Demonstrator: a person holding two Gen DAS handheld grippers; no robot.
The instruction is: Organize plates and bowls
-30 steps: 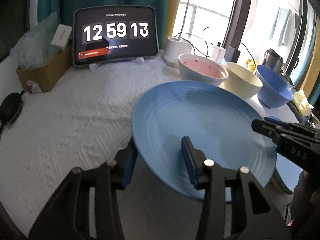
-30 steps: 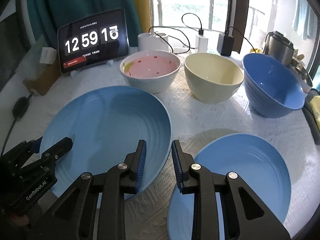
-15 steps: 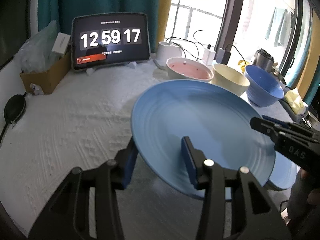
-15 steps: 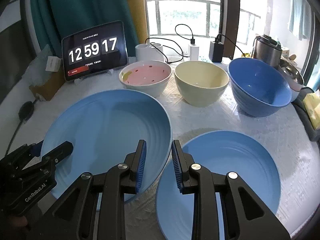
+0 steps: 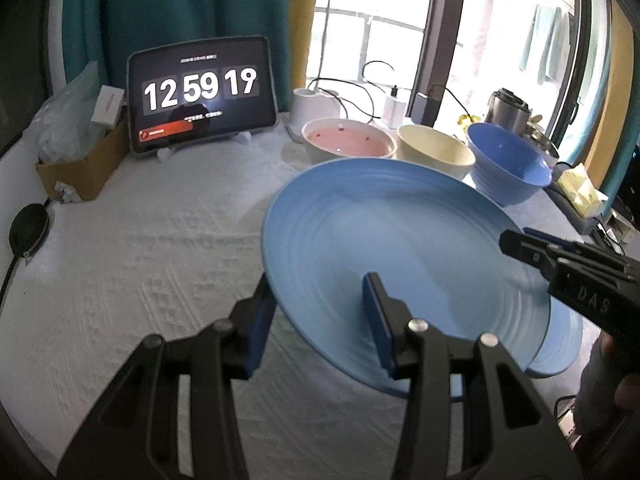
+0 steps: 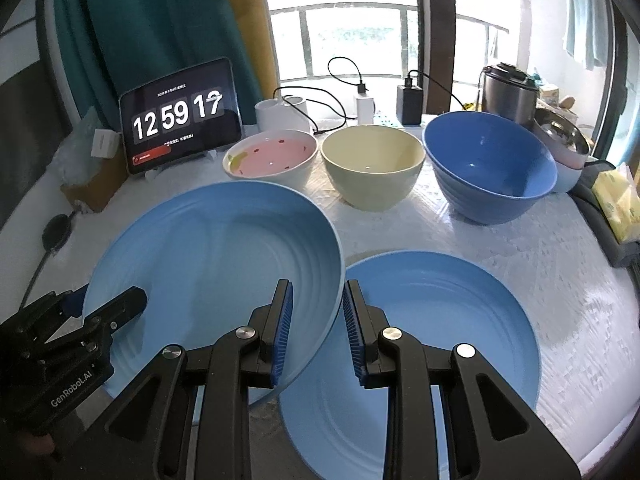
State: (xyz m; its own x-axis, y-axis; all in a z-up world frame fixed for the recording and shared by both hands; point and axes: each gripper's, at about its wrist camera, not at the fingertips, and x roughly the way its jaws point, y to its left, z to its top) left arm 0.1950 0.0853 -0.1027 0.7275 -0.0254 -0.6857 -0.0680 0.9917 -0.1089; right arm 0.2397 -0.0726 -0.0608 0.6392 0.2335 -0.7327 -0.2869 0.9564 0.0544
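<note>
Both grippers hold one light blue plate (image 5: 400, 248) above the white tablecloth. My left gripper (image 5: 316, 320) is shut on its left rim, and my right gripper (image 6: 316, 336) is shut on its right rim; the plate (image 6: 216, 268) is tilted. The right gripper also shows in the left wrist view (image 5: 568, 272), the left one in the right wrist view (image 6: 76, 340). A second blue plate (image 6: 440, 340) lies on the cloth below and to the right, partly under the held one. Behind stand a pink bowl (image 6: 272, 156), a cream bowl (image 6: 372, 164) and a blue bowl (image 6: 492, 164).
A tablet clock (image 5: 202, 92) stands at the back left beside a cardboard box (image 5: 80, 160). A white cup, chargers and cables (image 6: 360, 100) line the window edge. A steel pot (image 6: 508, 88) and yellow packet (image 6: 616, 200) sit at the right. A black pouch (image 5: 28, 228) lies far left.
The held plate has risen with both grippers; the bowls and tablet look farther off. More of the lower plate shows beneath. Both grips are unchanged.
</note>
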